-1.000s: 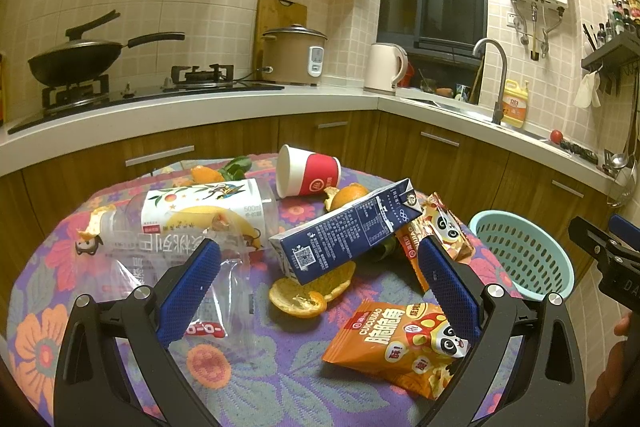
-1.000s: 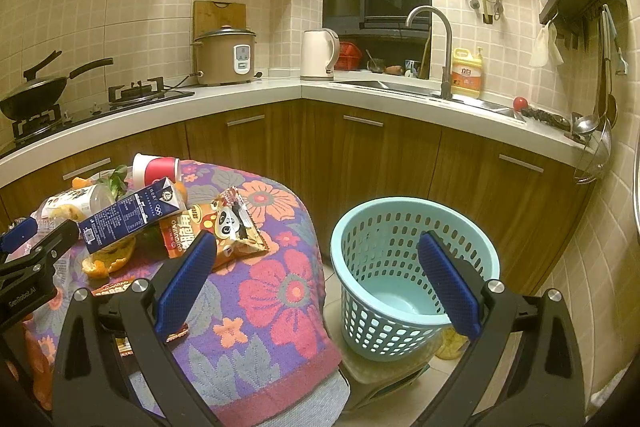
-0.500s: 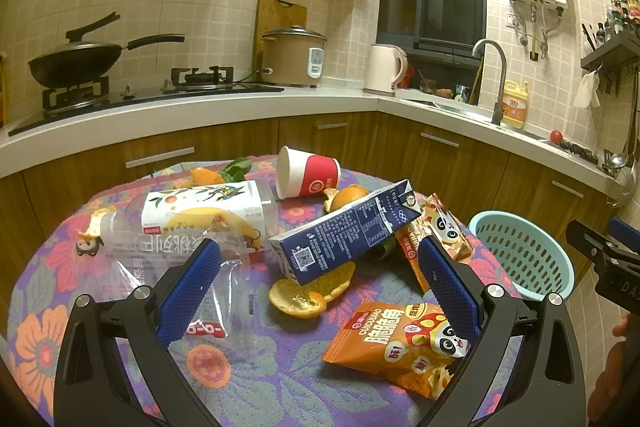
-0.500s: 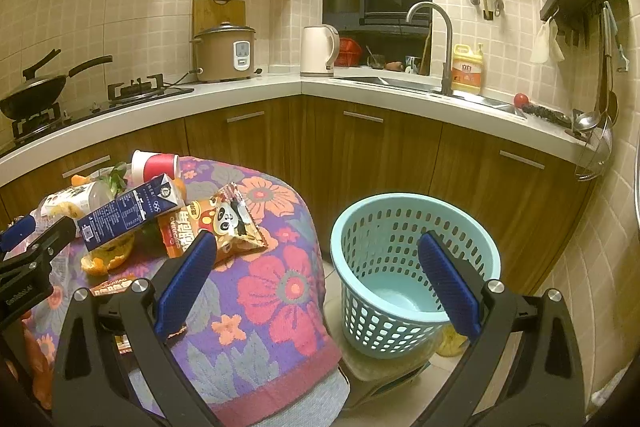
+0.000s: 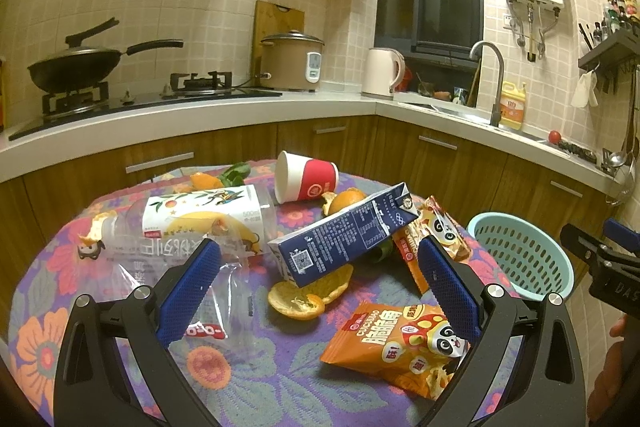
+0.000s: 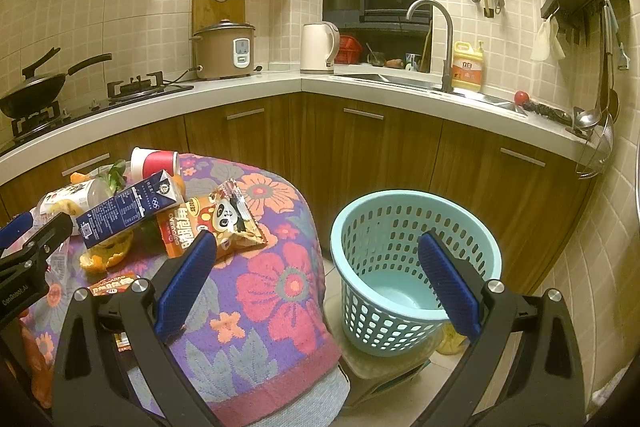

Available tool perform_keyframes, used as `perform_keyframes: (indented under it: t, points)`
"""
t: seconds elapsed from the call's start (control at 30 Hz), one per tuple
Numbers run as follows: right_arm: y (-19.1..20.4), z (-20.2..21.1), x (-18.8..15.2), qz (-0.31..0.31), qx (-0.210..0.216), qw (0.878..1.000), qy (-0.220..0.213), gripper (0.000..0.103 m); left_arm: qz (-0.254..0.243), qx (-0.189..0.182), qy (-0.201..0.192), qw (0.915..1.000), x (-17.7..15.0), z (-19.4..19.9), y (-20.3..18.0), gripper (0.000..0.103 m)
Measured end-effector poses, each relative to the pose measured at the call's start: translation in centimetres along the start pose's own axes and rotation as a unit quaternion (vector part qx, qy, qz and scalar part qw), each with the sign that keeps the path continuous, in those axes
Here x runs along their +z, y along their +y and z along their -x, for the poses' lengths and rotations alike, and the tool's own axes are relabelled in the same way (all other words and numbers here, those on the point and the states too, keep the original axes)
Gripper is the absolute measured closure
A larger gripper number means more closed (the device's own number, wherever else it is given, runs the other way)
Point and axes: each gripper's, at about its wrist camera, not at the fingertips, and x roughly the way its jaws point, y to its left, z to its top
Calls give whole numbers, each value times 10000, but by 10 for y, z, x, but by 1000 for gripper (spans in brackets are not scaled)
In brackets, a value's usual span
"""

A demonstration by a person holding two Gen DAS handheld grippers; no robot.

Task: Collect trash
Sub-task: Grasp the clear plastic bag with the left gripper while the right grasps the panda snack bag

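Trash lies piled on a round table under a flowered cloth (image 5: 248, 379): a blue carton (image 5: 344, 235), orange peel (image 5: 306, 297), two orange panda snack bags (image 5: 396, 343) (image 6: 216, 223), a red paper cup (image 5: 306, 177) on its side, a clear plastic bottle (image 5: 200, 223) and a clear wrapper (image 5: 224, 291). My left gripper (image 5: 318, 285) hovers open above the peel and carton, holding nothing. My right gripper (image 6: 316, 281) is open between the table edge and the light blue basket (image 6: 412, 263), which stands empty on the floor.
A wooden-fronted counter (image 6: 360, 87) wraps around behind, carrying a wok (image 5: 76, 65), rice cooker (image 5: 290, 61), kettle (image 5: 382, 73) and sink tap (image 6: 436, 39). The basket rests on a low pad by the cabinets. A hand (image 5: 612, 379) shows at the left view's right edge.
The right view has shifted slightly, the table and basket sitting a little higher in frame. The left gripper and the trash have not moved.
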Motion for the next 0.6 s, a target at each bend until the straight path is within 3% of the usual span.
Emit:
perform_keyframes:
  t: [0.1,0.2,0.43,0.6]
  points:
    - [2,0,-3,12,30,10000,-12,7,136,18,-166,9998,2,13,7,8]
    - [9,-2,-6,132,230,9996,54,7,452,1,-87,9989,1,29,27,8]
    - [44,-3,-15,545,1130,9914,369,7,888,324,816,9922,-3,49,94,9]
    - [65,-7,-21,714,1642,9819,618,8,1573,-110,1221,9799,-3,33,137,14]
